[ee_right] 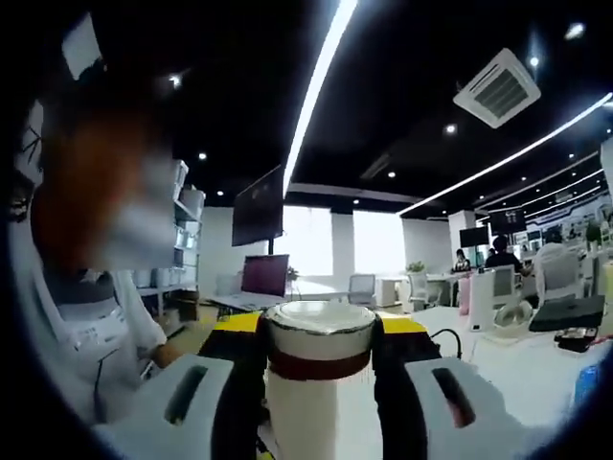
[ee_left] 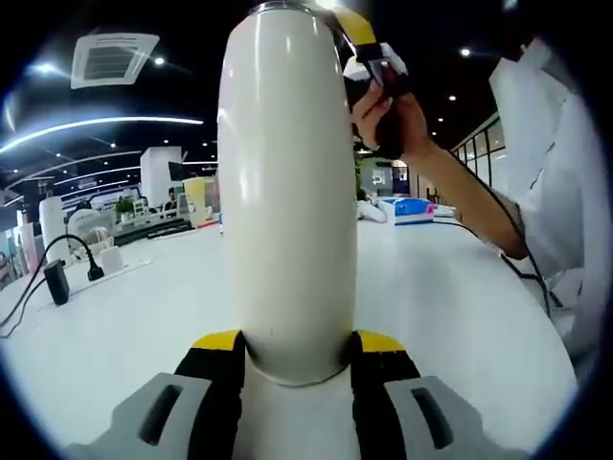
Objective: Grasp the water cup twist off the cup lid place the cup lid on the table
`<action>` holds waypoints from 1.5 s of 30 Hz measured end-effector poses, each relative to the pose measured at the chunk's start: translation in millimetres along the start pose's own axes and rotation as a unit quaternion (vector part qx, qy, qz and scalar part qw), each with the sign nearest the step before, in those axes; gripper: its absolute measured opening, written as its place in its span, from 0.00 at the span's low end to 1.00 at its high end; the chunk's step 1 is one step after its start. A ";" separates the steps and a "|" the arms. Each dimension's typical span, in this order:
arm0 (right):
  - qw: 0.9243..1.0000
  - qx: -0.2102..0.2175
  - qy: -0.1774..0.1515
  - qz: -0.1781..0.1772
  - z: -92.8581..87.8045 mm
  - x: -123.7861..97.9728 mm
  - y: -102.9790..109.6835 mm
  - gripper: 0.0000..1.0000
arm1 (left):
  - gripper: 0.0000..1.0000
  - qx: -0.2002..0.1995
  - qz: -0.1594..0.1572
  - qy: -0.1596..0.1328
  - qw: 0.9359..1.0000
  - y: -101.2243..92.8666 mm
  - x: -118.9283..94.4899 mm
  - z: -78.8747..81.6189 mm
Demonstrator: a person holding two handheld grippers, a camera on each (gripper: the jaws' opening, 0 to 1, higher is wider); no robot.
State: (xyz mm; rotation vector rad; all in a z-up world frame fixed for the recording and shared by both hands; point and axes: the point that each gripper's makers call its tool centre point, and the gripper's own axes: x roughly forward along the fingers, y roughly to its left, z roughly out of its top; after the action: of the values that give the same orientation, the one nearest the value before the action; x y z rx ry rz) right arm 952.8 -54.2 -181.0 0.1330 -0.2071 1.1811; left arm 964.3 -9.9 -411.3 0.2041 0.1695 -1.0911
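A tall cream water cup (ee_left: 287, 192) stands upright on the white table (ee_left: 450, 297), and my left gripper (ee_left: 299, 347) is shut on its lower body, yellow-tipped jaws pressed to both sides. At the cup's top, a hand holds my right gripper (ee_left: 369, 53) against the lid. In the right gripper view, the silver lid (ee_right: 321, 337) sits on the cup above a dark red ring (ee_right: 319, 365), and my right gripper (ee_right: 321, 324) is shut on it from both sides. The white cup body (ee_right: 302, 422) runs down below the ring.
A black power adapter (ee_left: 57, 283) with its cable lies on the table at the left. A blue box (ee_left: 412, 206) lies far behind the cup. A person's white sleeve (ee_left: 551, 192) fills the right side. A desk fan (ee_right: 508, 311) and a monitor (ee_right: 266, 276) stand farther off.
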 end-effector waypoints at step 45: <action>0.960 0.000 0.209 -0.184 -179.2 -120.3 -32.3 0.46 | 0.45 0.003 0.000 0.000 1.000 -0.9 -1.1 0.2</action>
State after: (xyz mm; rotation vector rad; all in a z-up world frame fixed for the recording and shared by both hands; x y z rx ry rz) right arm 955.2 -137.0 -382.9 -0.0786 0.1857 0.8128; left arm 963.0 -9.4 -410.9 0.2098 0.1670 -1.0914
